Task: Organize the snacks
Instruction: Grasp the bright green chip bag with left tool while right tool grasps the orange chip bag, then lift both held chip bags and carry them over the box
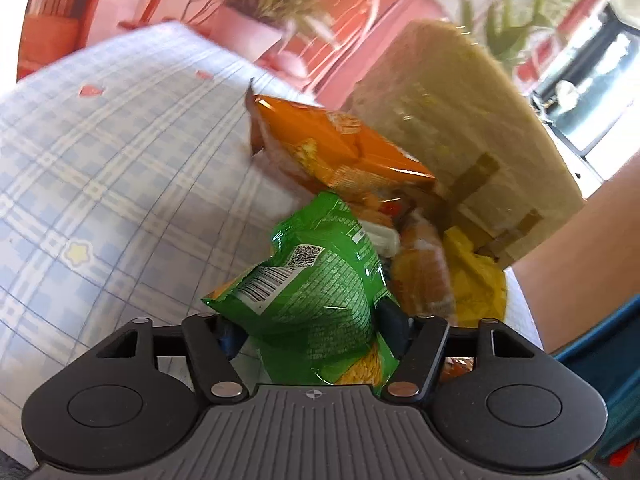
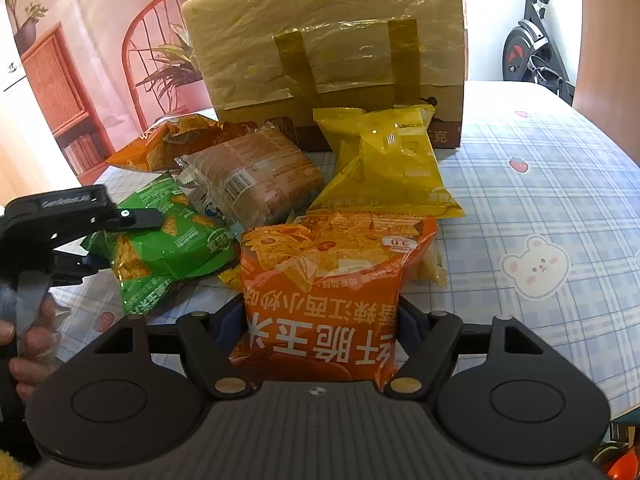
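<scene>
Green snack bag (image 1: 320,280) clamped in left hand-held gripper (image 1: 308,320); orange bag (image 2: 328,280) in right (image 2: 320,328).

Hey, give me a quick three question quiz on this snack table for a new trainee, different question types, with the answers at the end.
1. True or false: the right gripper is closed on an orange snack bag.
2. Multiple choice: what colour is the bag between the left gripper's fingers? A) yellow B) green C) orange
3. Short answer: what large thing stands behind the pile of snacks on the checked tablecloth?

Key
1. True; its pads press on the bag's sides.
2. B, the green bag.
3. A cardboard box covered in yellowish plastic and taped, with the yellow snack bag just in front of it.
</scene>
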### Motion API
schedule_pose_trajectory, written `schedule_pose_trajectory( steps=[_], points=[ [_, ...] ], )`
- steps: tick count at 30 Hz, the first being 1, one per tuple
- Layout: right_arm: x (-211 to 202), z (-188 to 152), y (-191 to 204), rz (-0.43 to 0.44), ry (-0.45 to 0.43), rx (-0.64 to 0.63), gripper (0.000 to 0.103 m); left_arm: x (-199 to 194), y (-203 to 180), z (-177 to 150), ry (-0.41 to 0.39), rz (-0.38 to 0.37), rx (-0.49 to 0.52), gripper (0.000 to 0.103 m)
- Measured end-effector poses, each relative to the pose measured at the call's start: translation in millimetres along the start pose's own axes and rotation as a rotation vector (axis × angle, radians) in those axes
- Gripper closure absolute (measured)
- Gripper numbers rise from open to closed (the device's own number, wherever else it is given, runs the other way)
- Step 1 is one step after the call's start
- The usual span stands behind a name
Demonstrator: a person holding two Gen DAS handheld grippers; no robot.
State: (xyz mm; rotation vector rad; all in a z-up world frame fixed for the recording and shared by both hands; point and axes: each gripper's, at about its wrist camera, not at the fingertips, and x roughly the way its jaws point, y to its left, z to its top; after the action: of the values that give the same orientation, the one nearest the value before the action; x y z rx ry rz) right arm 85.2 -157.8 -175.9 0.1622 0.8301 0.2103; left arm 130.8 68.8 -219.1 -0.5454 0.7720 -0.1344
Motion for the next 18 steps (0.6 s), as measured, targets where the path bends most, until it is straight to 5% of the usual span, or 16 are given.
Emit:
schedule_pose_trajectory(
  steps=[10, 18],
  points=[
    [-12, 4, 3, 0.032, -0.057, -0.015, 0.033, -41, -12, 0, -0.133, -0.034, 0.087, 0.038],
    [-16, 6, -2, 0.025, -0.074, 0.002, 0.033, -44, -23, -3, -0.135, -0.046, 0.127, 0.038]
  ],
)
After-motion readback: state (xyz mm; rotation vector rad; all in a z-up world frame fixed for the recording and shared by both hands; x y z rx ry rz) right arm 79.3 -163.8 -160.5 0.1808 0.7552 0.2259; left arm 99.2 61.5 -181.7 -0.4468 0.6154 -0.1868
